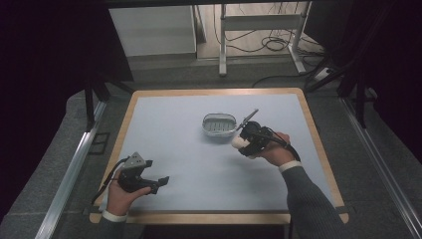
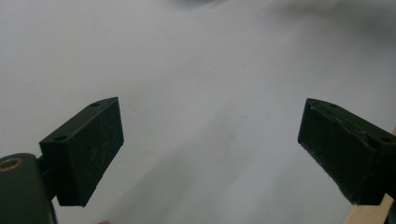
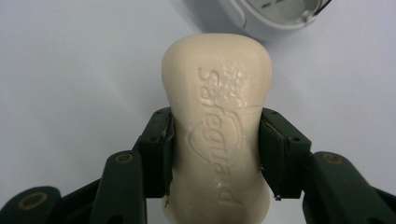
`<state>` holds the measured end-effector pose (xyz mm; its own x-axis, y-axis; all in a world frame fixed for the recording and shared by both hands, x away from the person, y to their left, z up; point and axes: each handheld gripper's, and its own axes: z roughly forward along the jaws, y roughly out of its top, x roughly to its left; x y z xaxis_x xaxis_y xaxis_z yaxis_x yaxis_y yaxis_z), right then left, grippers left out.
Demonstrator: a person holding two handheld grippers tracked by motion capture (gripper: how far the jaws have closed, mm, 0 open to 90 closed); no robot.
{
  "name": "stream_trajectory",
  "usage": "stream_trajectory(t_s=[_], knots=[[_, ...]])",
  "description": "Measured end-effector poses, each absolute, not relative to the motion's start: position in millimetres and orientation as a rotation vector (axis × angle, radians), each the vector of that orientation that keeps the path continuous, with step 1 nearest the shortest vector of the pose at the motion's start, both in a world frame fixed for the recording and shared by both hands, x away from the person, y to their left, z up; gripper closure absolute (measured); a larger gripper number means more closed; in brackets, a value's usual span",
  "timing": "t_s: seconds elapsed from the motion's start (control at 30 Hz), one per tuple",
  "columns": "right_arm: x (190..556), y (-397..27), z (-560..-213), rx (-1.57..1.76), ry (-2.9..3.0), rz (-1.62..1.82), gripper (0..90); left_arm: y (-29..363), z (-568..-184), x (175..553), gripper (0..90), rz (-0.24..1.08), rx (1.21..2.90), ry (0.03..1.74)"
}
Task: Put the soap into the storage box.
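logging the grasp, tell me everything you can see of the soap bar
The soap bar is cream, waisted, with rounded ends and an embossed brand word and shield on its face; a patch near the far end looks pitted. The right tongs pinch its narrow middle, pads on both sides, holding it just short of the white soap dish.

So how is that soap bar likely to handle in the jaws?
The soap bar looks rigid, keeping its shape while the right gripper clamps its narrowed waist. Its smooth, rounded sides may be slippery. Flecks on its face suggest it marks easily.
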<state>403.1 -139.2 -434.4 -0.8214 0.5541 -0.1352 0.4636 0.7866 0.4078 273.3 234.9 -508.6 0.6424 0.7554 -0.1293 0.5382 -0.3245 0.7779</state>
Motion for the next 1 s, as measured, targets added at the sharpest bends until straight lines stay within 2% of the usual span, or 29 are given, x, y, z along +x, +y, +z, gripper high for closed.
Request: stream_trajectory(t_s=[0.6, 1.0], knots=[[430.9, -128.2, -417.9, 0.777, 2.672, 0.598, 49.5, 233.6, -509.6, 273.8, 7.3, 0.322, 2.02, 1.006], [452.9, -118.6, -420.0, 0.752, 2.689, 0.589, 49.5, 235.1, -509.6, 274.0, 7.3, 0.32, 2.018, 1.009]])
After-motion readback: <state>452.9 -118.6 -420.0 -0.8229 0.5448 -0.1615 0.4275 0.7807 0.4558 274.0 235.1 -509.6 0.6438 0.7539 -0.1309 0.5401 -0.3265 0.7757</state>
